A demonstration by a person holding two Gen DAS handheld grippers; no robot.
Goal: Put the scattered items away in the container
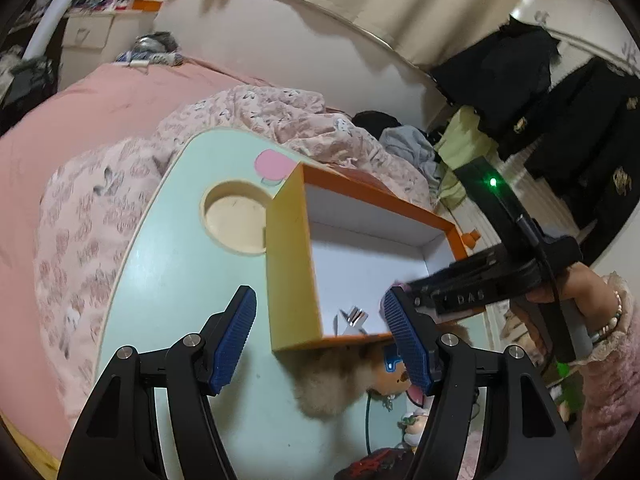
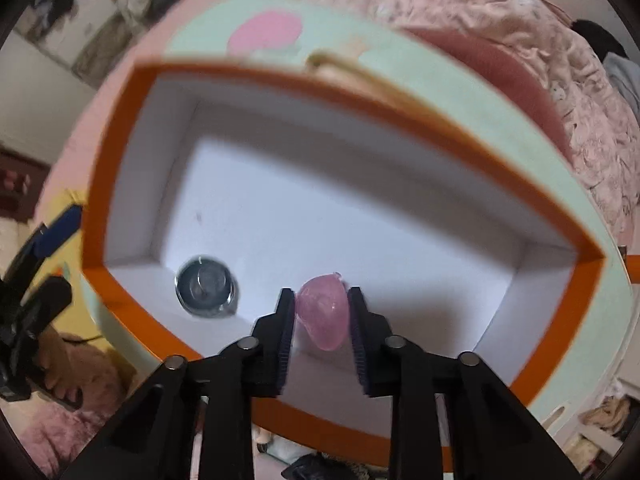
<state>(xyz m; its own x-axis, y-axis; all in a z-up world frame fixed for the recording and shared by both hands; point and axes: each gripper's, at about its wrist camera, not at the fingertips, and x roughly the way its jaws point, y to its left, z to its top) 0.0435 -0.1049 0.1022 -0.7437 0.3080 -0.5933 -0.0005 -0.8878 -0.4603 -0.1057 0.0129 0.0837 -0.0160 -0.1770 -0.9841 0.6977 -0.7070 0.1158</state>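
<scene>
— Orange rim and white inside on the box [image 2: 120, 184]; yellow on one outer wall.
— Mint green for the tabletop [image 1: 168, 280], with a pink patch [image 1: 272, 164].
— Translucent pink on the little piece [image 2: 322, 310], dark silvery on the round one [image 2: 206, 290].
— Blue ribbed pads [image 1: 236, 340], black frame on the left hand-held gripper [image 1: 320, 340].
— Pink bedding [image 1: 72, 208] with a darker rose print.
</scene>
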